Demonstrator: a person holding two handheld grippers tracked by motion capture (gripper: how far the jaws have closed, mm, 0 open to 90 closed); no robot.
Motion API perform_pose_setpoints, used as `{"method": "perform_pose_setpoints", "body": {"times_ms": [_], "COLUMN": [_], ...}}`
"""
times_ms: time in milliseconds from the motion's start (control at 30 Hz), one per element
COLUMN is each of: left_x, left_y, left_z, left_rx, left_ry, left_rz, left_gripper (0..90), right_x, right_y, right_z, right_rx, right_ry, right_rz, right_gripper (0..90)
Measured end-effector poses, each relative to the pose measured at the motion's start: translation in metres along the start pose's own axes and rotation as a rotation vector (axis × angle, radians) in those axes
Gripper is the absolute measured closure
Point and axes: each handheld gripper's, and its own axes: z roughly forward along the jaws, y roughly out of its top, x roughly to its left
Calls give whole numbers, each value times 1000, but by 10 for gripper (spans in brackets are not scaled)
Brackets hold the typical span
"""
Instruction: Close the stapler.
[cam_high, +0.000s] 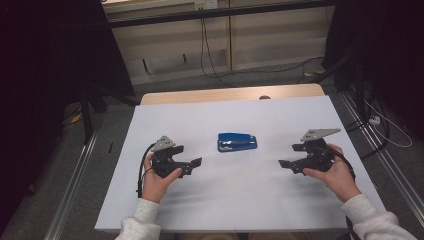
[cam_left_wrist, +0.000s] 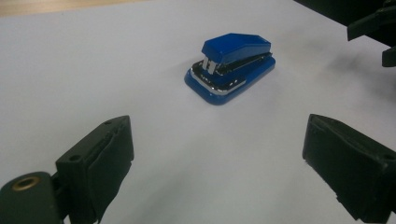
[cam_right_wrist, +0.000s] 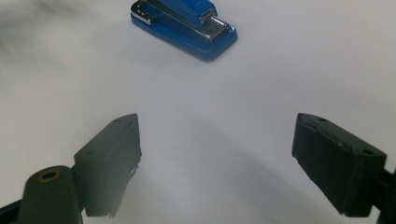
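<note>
A flat white bench (cam_high: 235, 200) with a pale wooden strip along its far edge stands on grey carpet in a dim room. Beyond it runs a light panelled wall with black cables hanging down and trailing over the floor. Dark curtains or screens close off both sides, and metal rails run along the floor to the left and right of the bench.

A small blue plastic stapler with a chrome metal strip (cam_high: 237, 142) lies flat near the middle of the bench, its long side across the person's line of sight. It is closed and touches nothing else.

The left tongs (cam_high: 196, 164) are held in the person's left hand (cam_high: 156, 184), left of the stapler and a little nearer the person, pointing inward. Their jaws stand wide apart with bare white surface between them. The right tongs (cam_high: 284, 165) sit in the right hand (cam_high: 336, 176), right of the stapler, pointing inward too, jaws likewise spread wide and holding nothing. Both are well apart from the stapler.

The bench is bare white all round the stapler: a broad band to its far edge, wide margins to both side edges, and a stretch of it between the hands and the near edge.
</note>
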Motion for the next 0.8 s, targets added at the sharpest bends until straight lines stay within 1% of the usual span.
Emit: {"method": "perform_pose_setpoints", "body": {"times_ms": [33,100,133,167,200,233,333,367,400,500,533,600,667,700,767,800], "left_x": [0,1,1,2,2,2,3,4,4,6,6,7,8,9,10,10], "left_y": [-1,-2,-3,-4,-5,-6,-10,-11,-13,-17,-19,-22,-24,-25,-28,-29], "left_z": [-2,-5,-7,-9,-11,-14,-20,-22,-24,-30,-32,-36,-40,-42,-45,-46], "left_rx": [-7,-8,-14,-11,-16,-16,-24,-21,-23,-31,-24,-26,-24,-20,-27,-28], "left_ry": [-7,-1,-3,0,-1,2,14,4,18,12,16,17,18,27,31,33], "left_rz": [1,2,-3,3,-6,1,-2,2,5,-9,-14,-16,-27,-18,-28,-30], "left_gripper": [90,92,92,92,92,91,91,91,91,90,90,89,89,89,89,89], "right_x": [0,2,3,3,4,4,5,6,6,8,9,10,11,11,12,12], "right_y": [-1,-4,-5,-6,-7,-8,-11,-13,-14,-16,-17,-19,-20,-21,-23,-24], "right_z": [-1,-3,-4,-5,-6,-7,-10,-11,-11,-14,-15,-17,-20,-20,-22,-22], "right_rx": [3,4,11,10,9,10,9,10,13,15,14,14,15,11,16,17], "right_ry": [4,1,2,2,-2,4,1,1,2,9,5,5,8,11,4,9], "right_rz": [3,7,6,0,3,3,9,7,5,4,7,-1,-3,-3,-5,-2], "right_gripper": [145,139,139,136,133,133,132,132,132,129,129,129,127,127,127,127]}}
